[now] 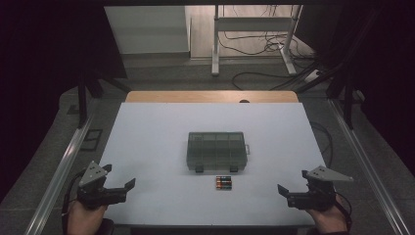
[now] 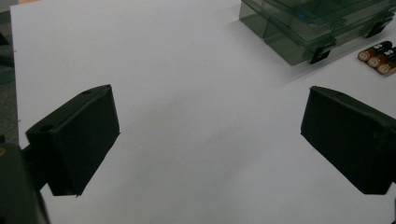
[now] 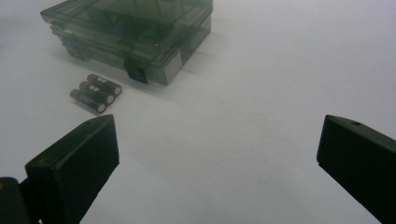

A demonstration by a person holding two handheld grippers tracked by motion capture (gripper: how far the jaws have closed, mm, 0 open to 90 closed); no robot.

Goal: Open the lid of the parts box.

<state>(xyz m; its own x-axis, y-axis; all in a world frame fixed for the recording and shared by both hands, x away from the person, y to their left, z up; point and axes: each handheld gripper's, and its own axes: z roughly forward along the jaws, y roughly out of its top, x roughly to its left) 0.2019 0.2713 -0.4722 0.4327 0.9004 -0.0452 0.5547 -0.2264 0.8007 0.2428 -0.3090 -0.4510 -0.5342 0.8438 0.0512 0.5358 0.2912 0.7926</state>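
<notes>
A smoky clear plastic compartment box (image 1: pixel 217 151) with its lid closed and two black latches sits in the middle of the white table. Three batteries (image 1: pixel 223 182) lie side by side just in front of it. My left gripper (image 1: pixel 119 179) rests open at the near left corner, nothing between its jaws. My right gripper (image 1: pixel 292 183) stands open at the near right, also empty. The left gripper view has the box (image 2: pixel 308 23) and batteries (image 2: pixel 379 58) at upper right, beyond its gripper (image 2: pixel 210 140). The right gripper view has the box (image 3: pixel 135 32) and batteries (image 3: pixel 95 93) at upper left of its gripper (image 3: pixel 217 161).
The white table (image 1: pixel 156 142) has a wooden strip along its far edge. Metal rails run down both sides. Behind stand a white desk frame (image 1: pixel 254 34) and loose cables on the floor. Dark curtains close the sides.
</notes>
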